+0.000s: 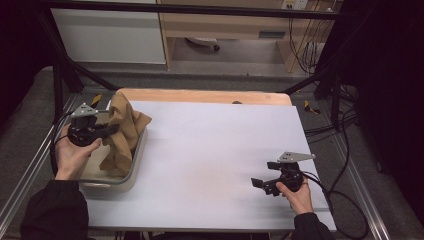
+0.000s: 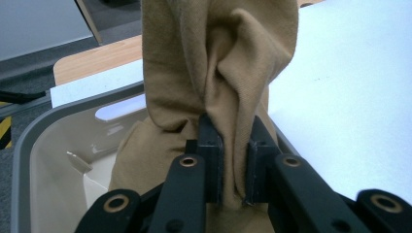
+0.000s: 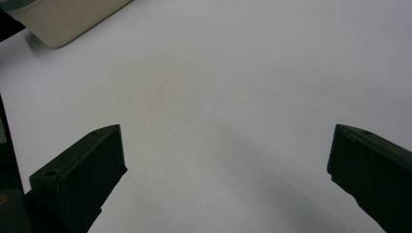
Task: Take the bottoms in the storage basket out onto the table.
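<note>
- Up at the table's left edge, the left gripper (image 1: 111, 131) is clamped on a bunched fold of the tan cloth (image 1: 124, 131); in the left gripper view its jaws pinch the fabric (image 2: 214, 73) tight.
- The cloth stands lifted, its lower part hanging into the grey plastic bin (image 1: 134, 170).
- Well apart, near the front right, the right gripper (image 1: 263, 176) rests low over the white table cover (image 1: 210, 145), jaws spread wide, nothing between them.
- Beyond the cover, a strip of wooden tabletop (image 1: 200, 96) shows.
</note>
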Demonstrator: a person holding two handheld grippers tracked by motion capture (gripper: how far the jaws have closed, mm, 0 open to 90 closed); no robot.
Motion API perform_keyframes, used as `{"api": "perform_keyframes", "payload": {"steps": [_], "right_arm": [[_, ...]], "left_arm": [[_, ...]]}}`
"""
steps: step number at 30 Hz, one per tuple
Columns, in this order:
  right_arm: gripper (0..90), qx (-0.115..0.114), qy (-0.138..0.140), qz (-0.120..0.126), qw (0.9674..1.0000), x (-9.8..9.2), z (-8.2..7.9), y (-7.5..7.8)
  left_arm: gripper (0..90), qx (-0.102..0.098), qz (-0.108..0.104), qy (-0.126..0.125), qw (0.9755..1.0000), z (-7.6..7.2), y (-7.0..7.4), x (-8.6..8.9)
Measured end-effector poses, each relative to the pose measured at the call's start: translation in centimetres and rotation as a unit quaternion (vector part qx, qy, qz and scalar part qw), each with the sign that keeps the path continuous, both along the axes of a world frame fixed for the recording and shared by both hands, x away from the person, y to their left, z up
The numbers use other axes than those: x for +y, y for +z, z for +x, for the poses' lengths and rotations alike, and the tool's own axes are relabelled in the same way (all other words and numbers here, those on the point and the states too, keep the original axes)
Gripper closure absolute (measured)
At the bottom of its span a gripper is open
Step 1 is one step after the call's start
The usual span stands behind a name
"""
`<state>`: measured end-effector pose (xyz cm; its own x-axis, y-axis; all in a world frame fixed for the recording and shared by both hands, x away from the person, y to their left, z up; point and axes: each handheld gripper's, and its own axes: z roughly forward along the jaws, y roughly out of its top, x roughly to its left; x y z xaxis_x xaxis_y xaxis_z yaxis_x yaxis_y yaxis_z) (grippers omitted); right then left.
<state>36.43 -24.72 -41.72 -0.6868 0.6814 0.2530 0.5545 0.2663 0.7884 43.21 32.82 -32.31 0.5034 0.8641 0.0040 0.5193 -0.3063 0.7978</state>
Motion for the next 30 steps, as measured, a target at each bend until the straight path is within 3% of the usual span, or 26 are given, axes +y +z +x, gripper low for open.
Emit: {"api": "perform_keyframes", "payload": {"steps": [30], "right_arm": [[0.7, -0.002, 0.0, 0.001, 1.0, 0.0, 0.0, 0.0]], "left_arm": [[80.0, -0.01, 0.007, -0.013, 0.9998, -1.4, 2.5, -0.8]]}}
